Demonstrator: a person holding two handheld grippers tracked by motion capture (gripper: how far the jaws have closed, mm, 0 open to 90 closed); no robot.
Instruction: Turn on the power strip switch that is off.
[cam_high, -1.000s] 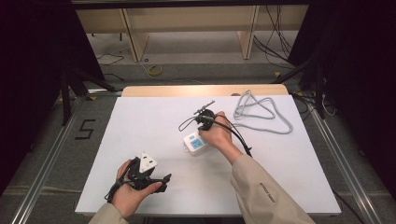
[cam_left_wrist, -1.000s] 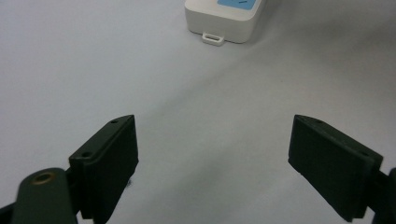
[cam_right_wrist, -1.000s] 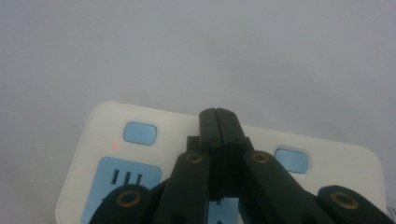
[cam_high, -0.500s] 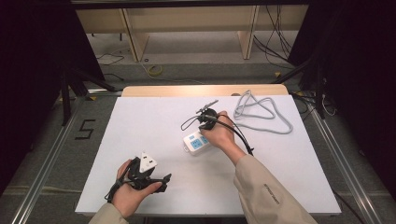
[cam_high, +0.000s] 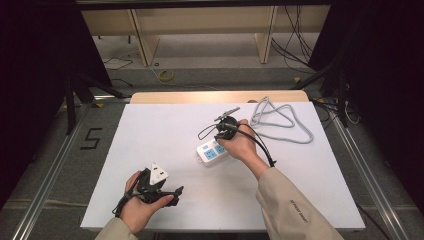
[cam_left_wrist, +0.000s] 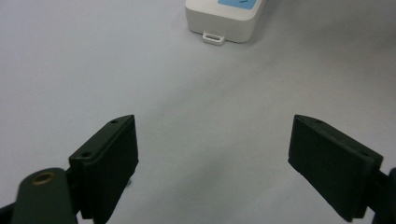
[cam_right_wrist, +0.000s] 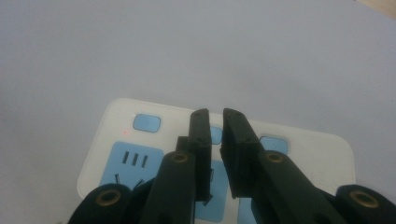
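Resting near the table's (cam_high: 150, 125) near-left edge, the left gripper (cam_high: 162, 192) is holding its jaws wide apart with nothing between them. Farther off, mid-table, the right gripper (cam_right_wrist: 212, 114) is hovering over the power strip (cam_high: 214, 152), its jaws just parting to a narrow gap, gripping nothing. A grey cable (cam_high: 280, 120) is lying coiled at the far right.
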